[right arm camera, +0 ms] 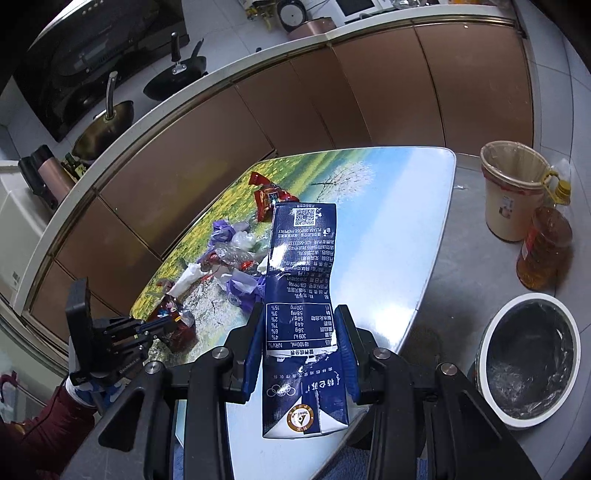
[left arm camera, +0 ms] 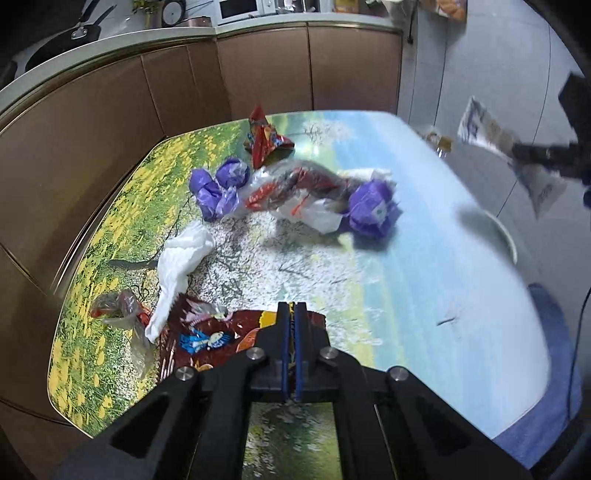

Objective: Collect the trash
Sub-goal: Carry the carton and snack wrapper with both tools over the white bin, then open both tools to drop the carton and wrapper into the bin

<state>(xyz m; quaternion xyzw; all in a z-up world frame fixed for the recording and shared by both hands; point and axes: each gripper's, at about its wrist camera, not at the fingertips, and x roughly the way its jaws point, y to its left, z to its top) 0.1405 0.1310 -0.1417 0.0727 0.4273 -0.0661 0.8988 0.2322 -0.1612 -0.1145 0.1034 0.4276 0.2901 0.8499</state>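
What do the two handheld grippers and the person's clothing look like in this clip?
Both the left gripper and right gripper are black plastic with silver bolts and blue finger pads. A dark red sleeve shows behind the left one.

We are in a home kitchen. A long tabletop (right arm camera: 229, 74) runs over brown cabinet doors (right arm camera: 388, 85), and on it we see a black frying pan (right arm camera: 177, 79), a wok (right arm camera: 107, 127) beside a range hood (right arm camera: 92, 55), and a white microwave (left arm camera: 240, 9). A big bottle of cooking oil (right arm camera: 545, 251) stands on the floor by two lined bins (right arm camera: 511, 192).
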